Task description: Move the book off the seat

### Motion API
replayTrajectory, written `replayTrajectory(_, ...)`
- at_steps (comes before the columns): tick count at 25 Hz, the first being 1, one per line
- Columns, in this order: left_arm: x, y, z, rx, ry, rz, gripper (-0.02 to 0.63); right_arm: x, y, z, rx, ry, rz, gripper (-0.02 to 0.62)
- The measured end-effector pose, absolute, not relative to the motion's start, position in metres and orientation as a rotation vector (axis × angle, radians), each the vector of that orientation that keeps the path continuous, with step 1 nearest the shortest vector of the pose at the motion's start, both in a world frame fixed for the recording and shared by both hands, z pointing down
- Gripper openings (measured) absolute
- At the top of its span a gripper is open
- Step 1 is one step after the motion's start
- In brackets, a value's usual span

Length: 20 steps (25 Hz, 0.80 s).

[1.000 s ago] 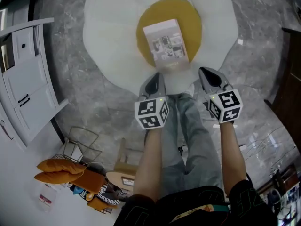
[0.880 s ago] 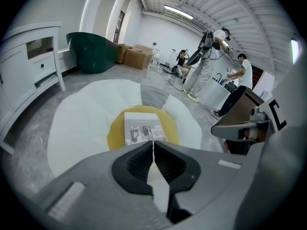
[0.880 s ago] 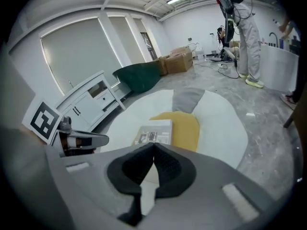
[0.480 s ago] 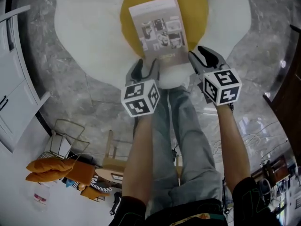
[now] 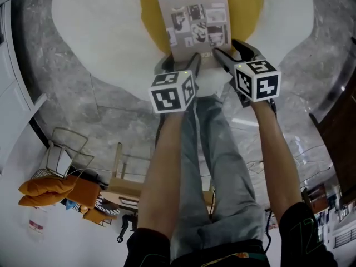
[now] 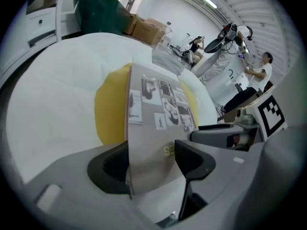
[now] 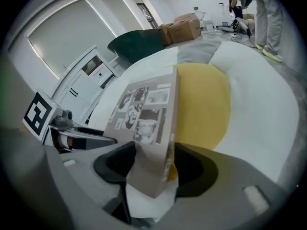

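A thin grey book [image 5: 192, 21] with small photos on its cover lies on the yellow centre [image 5: 247, 4] of a white egg-shaped seat cushion [image 5: 94, 32]. My left gripper [image 5: 179, 65] is at the book's near left corner. Its jaws are opening, and the book's [image 6: 158, 109] edge stands between them with the left gripper [image 6: 152, 159] not pressing on it. My right gripper [image 5: 231, 52] is at the near right corner, jaws also opening. That corner of the book [image 7: 144, 109] sits between the right gripper's [image 7: 153, 164] pads with small gaps.
Grey marble floor [image 5: 111, 115] surrounds the cushion. A white cabinet [image 5: 11, 93], a wire basket [image 5: 61, 154], orange cushions [image 5: 50, 191] and a wooden stool [image 5: 125, 188] are at the left. Dark furniture [image 5: 339, 132] stands right. Cardboard boxes [image 6: 148, 30] and people [image 6: 261, 68] are far off.
Both grippers moved forward from short of the cushion to the book's near corners. Their jaws went from shut to open and now straddle the book's edge.
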State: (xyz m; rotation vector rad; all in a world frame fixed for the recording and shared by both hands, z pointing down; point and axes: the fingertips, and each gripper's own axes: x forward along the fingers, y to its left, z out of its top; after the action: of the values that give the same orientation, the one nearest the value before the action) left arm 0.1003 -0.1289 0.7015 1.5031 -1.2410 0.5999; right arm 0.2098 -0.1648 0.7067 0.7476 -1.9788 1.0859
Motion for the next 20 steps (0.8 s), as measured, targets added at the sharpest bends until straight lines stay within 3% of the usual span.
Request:
replayTrajectory(1,0.101,-0.129,0.703,1.501,-1.24,0.602,0.293,0.207,-0.164,0.707,0.733,-1.978,1.094,0.233)
replayTrajectory(9,0.104,-0.122,0.657,1.481,-1.329,0.601,0.287,0.206,-0.165,0.665,0.675,-2.034,1.019,0.222)
replayTrajectory(15,0.014,-0.063,0.606,1.451,-1.469,0.519,0.287,0.11,-0.12,0.614,0.561,-2.115,0.89,0.221)
replayTrajectory(20,0.012,-0.056,0.568,1.417,-1.582,0.422,0.282,0.1,-0.125,0.573,0.457,-2.181,0.739,0.221)
